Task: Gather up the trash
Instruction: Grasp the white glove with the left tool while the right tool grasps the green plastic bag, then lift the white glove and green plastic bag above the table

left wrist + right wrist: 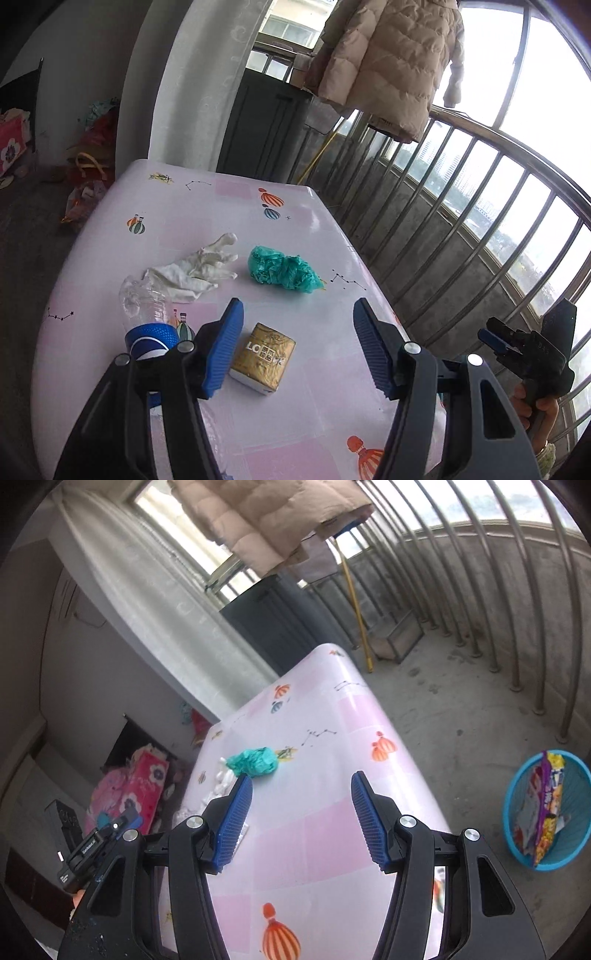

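Observation:
On the pink balloon-print table (303, 221) lie a white glove (199, 269), a crumpled teal bag (282, 271), a clear plastic bottle with a blue label (146, 314) and a small gold box (264, 356). My left gripper (297, 352) hovers open over the near part of the table, the gold box just inside its left finger, untouched. In the right wrist view my right gripper (301, 821) is open above the table (369, 812), nothing between its fingers; the teal bag (255, 762) and the glove (223, 779) lie beyond its left finger.
A blue basket (517, 834) holding snack wrappers stands on the concrete floor right of the table. A metal railing (480, 192) runs along the balcony. A beige coat (391, 59) hangs above. A dark cabinet (266, 122) and a yellow-handled broom (354, 605) stand behind the table. Bags (88, 162) lie left.

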The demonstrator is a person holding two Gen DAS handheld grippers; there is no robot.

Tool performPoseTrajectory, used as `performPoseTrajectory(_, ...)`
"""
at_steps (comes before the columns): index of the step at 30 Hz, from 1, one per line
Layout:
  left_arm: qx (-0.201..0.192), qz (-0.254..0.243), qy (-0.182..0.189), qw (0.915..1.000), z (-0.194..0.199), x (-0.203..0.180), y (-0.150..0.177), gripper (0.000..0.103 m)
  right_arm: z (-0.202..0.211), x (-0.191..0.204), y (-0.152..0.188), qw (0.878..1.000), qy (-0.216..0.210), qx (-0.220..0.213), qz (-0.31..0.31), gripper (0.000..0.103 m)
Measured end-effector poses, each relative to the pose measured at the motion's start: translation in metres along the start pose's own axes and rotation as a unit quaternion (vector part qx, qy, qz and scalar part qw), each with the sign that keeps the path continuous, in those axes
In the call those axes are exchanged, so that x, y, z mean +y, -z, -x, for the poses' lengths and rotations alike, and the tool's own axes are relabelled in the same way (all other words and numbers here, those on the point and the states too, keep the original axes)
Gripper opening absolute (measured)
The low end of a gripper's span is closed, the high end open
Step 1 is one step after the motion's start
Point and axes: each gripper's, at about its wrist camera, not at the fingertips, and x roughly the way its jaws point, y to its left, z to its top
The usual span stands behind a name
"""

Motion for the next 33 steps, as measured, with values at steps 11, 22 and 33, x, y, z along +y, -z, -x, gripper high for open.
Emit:
performPoseTrajectory(11, 0.09, -0.042, -0.048, 0.9939, -0.104, 0.072, -0.071, 0.06, -0.149, 0.07, -0.045, 0.987, -0.058, 0.109, 0.105, 0.055)
performPoseTrajectory(22, 0.265, -0.087, -0.056, 0.9586, -0.227, 0.105, -0.084, 0.057, -0.264, 0.11, -0.042, 0.947, -0.068, 0.218, 0.224, 0.062)
performPoseTrajectory(33, 0.292, -0.087, -0.055, 0.9508, -0.245, 0.099, -0.073, 0.012, -0.276, 0.093, -0.023, 0.935, -0.016, 0.266, 0.233, 0.042)
